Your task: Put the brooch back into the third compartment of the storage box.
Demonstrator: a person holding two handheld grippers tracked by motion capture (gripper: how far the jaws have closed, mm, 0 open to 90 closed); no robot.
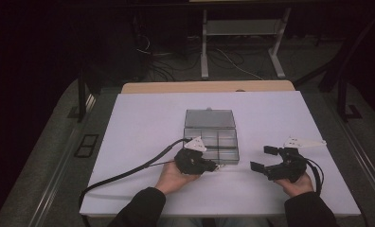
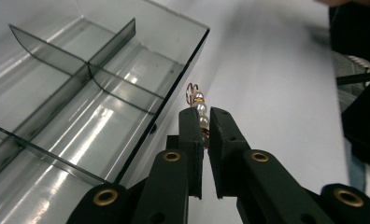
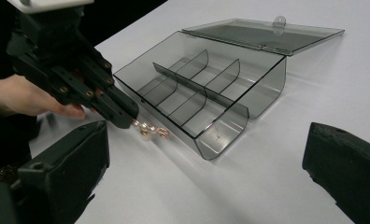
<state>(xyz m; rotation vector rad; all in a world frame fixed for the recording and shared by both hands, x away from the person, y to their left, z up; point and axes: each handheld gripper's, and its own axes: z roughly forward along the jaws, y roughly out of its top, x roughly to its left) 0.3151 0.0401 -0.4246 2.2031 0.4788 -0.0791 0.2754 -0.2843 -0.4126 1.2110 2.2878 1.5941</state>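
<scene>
The left gripper (image 2: 204, 122) is clenched on a pearl earring (image 2: 199, 109) at mid-frame, just beside the open box (image 2: 127, 93); pickup looks done, dropping it into a compartment remains; the right gripper (image 1: 266, 159) waits released at lower right.

In the left gripper view, the lower part of the small string of pearl-like beads with gold wire loops (image 2: 199, 105) is hidden between the two black jaws of the left gripper (image 2: 206, 128), so its full length cannot be told. The smoky transparent plastic compartment box (image 2: 127, 70) is cut off there by the left and top edges. In the high view, the beads are too small to be made out, and the person's dark sleeves are cut off by the bottom edge. In the right gripper view, the black jaws of the right gripper (image 3: 206, 163) are cut off by the bottom and right edges.
</scene>
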